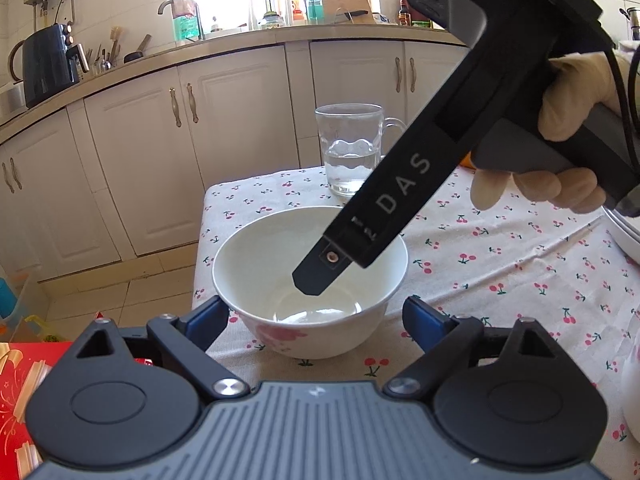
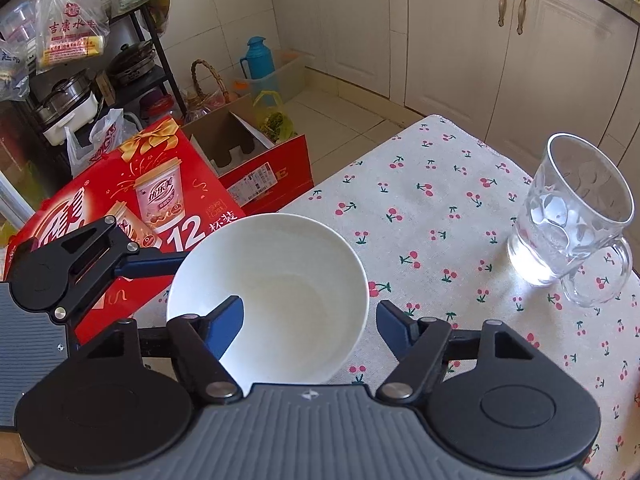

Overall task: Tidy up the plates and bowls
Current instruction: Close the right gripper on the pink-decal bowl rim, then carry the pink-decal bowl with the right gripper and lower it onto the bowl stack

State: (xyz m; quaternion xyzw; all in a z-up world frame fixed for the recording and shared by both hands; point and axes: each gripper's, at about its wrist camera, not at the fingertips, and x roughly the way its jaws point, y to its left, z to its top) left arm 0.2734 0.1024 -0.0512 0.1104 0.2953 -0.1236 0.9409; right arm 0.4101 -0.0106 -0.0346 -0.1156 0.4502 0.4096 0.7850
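Observation:
A white bowl [image 1: 280, 264] with a pink flower print stands near the corner of the cherry-print table [image 1: 500, 264]. My left gripper [image 1: 316, 318] is open, its blue-padded fingers on either side of the bowl's near wall. My right gripper [image 2: 310, 322] is open and straddles the bowl's rim [image 2: 272, 280]: one finger reaches down inside the bowl, the other is outside. In the left wrist view the right gripper's black finger [image 1: 320, 272] dips into the bowl from above. In the right wrist view the left gripper [image 2: 132, 268] shows at the bowl's left side.
A glass mug [image 1: 352, 148] with some water stands behind the bowl, also seen in the right wrist view [image 2: 568, 220]. A white dish edge [image 1: 628, 236] shows at the right. A red gift box [image 2: 132, 200] and open carton sit on the floor beside the table. Kitchen cabinets [image 1: 240, 120] lie beyond.

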